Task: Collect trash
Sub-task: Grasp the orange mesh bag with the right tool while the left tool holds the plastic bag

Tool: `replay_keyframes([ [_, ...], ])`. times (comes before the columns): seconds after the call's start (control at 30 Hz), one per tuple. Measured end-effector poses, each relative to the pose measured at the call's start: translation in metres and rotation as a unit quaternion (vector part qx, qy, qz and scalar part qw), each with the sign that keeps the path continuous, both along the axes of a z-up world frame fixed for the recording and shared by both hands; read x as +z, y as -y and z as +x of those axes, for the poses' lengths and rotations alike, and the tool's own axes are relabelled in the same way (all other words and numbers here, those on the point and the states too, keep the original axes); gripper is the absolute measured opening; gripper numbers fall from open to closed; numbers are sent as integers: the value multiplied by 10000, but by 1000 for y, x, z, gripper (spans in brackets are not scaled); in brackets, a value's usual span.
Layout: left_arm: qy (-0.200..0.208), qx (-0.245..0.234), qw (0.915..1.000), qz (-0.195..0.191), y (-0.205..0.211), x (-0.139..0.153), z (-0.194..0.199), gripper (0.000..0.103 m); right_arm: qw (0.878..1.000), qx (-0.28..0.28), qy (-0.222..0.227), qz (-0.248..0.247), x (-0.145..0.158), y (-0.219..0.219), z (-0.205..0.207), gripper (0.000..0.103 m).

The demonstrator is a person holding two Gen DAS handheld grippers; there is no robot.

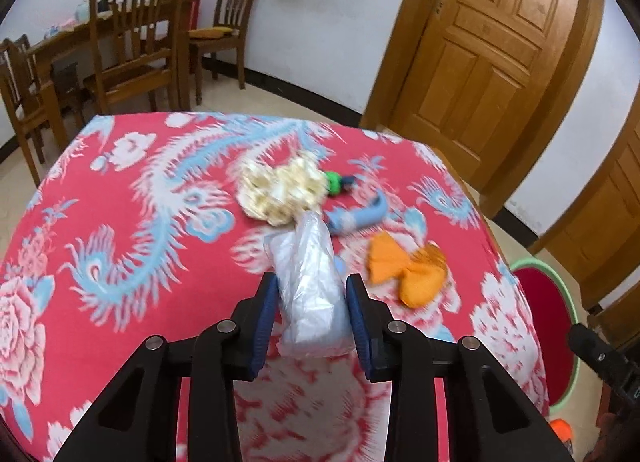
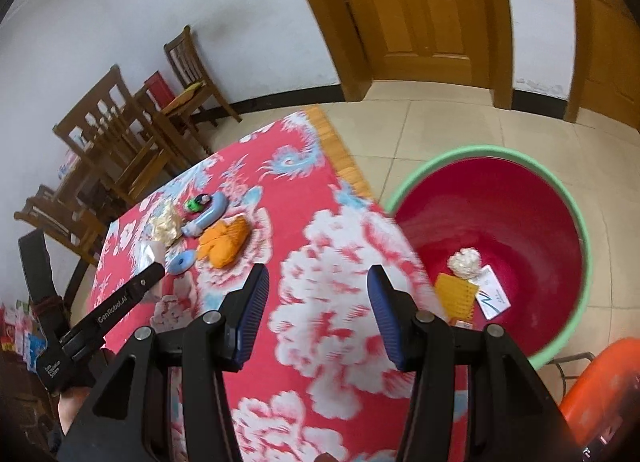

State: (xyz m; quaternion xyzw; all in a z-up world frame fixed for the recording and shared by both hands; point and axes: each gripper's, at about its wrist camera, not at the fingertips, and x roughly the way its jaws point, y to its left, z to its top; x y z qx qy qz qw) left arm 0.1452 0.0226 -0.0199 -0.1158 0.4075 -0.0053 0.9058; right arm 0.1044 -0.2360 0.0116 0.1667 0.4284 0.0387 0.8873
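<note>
Your left gripper (image 1: 311, 304) pinches a crumpled clear plastic bag (image 1: 306, 282) between its blue pads, holding it above the red floral worktop (image 1: 120, 222). Just beyond the bag's far tip lies a pale crumpled wrapper (image 1: 280, 190), and to the right of the gripper sits an orange crumpled paper (image 1: 408, 268). Farther ahead and slightly right, a blue curved toy (image 1: 360, 216) lies flat, with a small green object (image 1: 334, 182) just behind it.

Your right gripper (image 2: 318, 302) is spread wide with nothing between its pads, hovering over the worktop's near right part. To its right, below the worktop edge, a red basin (image 2: 568, 198) with a green rim stands on the tiled floor; inside lie a white crumpled wad (image 2: 464, 262), a yellow textured piece (image 2: 454, 296) and a white card (image 2: 494, 296). Far left of this gripper, a light blue ring (image 2: 182, 262) rests beside the orange paper.
</note>
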Motion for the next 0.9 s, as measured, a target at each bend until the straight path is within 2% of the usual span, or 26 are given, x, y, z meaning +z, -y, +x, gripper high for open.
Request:
replay_keyframes([
  [0.17, 64, 154, 9998, -50, -14, -6, 4, 33, 9994, 320, -98, -104, -5, -33, 22, 54],
  [0.43, -40, 146, 9996, -238, -23, -21, 10, 32, 9968, 743, -201, -228, -18, -77, 56, 54],
  [0.8, -67, 146, 9992, -379, -30, -28, 13, 32, 9950, 838, -483, -250, -45, -105, 92, 54],
  [0.9, -75, 149, 9989, -434, -30, -29, 14, 32, 9946, 847, -562, -225, -53, -109, 97, 45],
])
